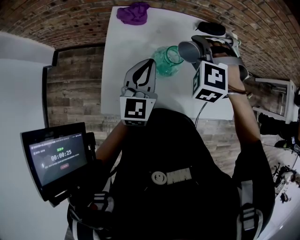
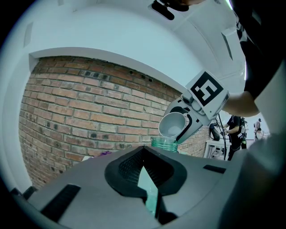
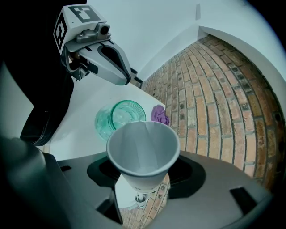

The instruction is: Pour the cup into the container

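White paper cup point(image 3: 143, 152), tapered, plain pale inside, is clamped low on its wall in the right hand-held gripper point(image 3: 142, 185), jaws spread wide around it. It's tipped over, mouth just above the rim of the teal glass jar point(image 3: 118, 117). The left hand-held gripper point(image 1: 149, 65) hangs just beside that jar, jaws pinched together, nothing in them. The jar sits on the white bench point(image 1: 123, 51), with a purple cloth point(image 1: 133, 12) beyond it.

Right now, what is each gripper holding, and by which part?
The right gripper holds the white cup by its lower body near the base, mouth tipped toward the green jar. The left gripper is shut and holds nothing.
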